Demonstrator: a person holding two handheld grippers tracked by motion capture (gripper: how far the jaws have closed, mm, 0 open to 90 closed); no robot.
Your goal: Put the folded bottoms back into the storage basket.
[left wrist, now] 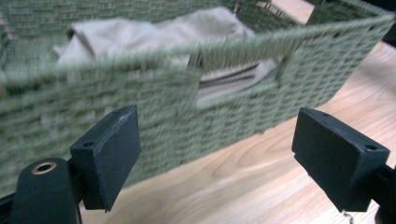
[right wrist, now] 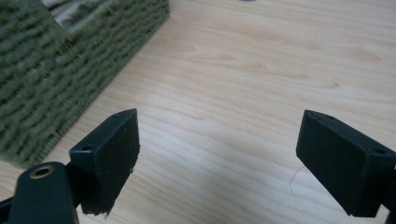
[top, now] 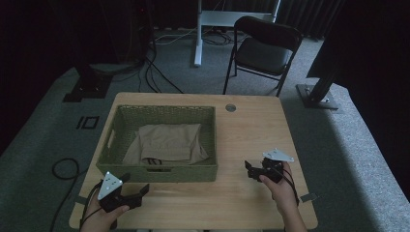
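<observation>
I hold both grippers over the wooden table (top: 251, 140), jaws spread wide and empty. A woven green basket (top: 159, 173) sits at the table's 10 o'clock, a folded beige garment (top: 167, 142) with dark stripes lying flat inside, visible through the handle slot. My left gripper (top: 133, 186) hovers at 7 o'clock just beside the basket's near wall; my right gripper (top: 249, 170) is at 4 o'clock.

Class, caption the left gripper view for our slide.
Open left gripper faces green woven basket holding folded beige cloth.
</observation>
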